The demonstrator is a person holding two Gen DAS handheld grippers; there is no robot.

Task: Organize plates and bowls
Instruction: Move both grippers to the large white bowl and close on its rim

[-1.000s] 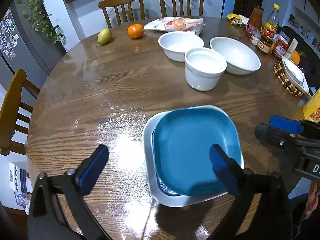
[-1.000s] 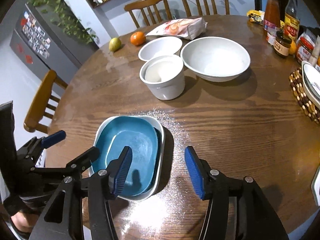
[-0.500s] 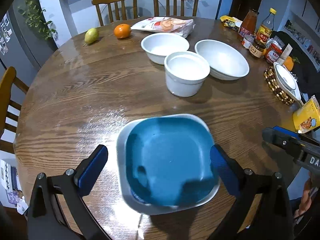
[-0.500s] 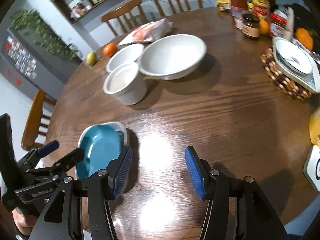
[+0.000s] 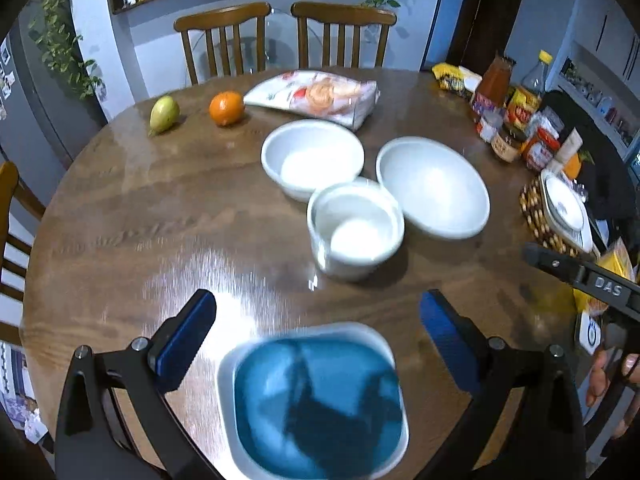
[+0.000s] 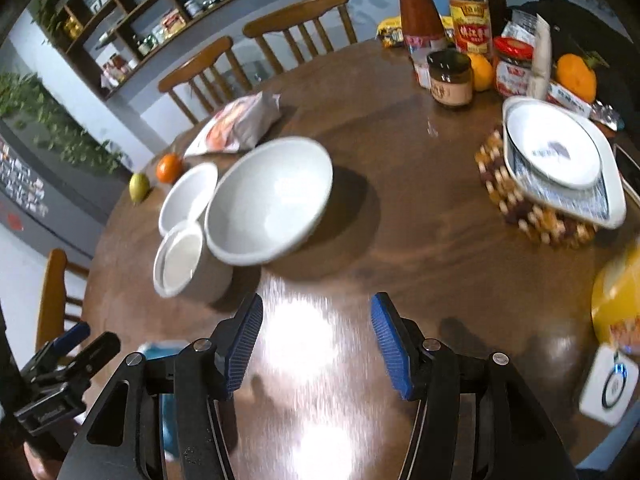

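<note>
A blue square plate (image 5: 316, 408) lies stacked in a white square plate (image 5: 228, 364) at the table's near edge, below my open, empty left gripper (image 5: 316, 324). Three white bowls stand mid-table: a deep small one (image 5: 354, 232) (image 6: 182, 260), a medium one (image 5: 312, 160) (image 6: 186, 196) and a wide one (image 5: 434, 186) (image 6: 268, 196). My right gripper (image 6: 316, 338) is open and empty above bare table, in front of the wide bowl. A white plate stack (image 6: 560, 156) sits on a beaded trivet (image 6: 532, 216) at the right.
On the round wooden table (image 5: 160, 208) are a pear (image 5: 162, 114), an orange (image 5: 227, 108), a snack bag (image 5: 316, 96) and jars and bottles (image 6: 452, 56) at the back right. A yellow package (image 6: 616, 304) lies at the right edge. Chairs (image 5: 340, 36) stand behind.
My left gripper has drawn back and tilted up, so the blue plate slid toward the frame bottom. My right gripper swung right, away from the plates, toward the wide bowl and the trivet.
</note>
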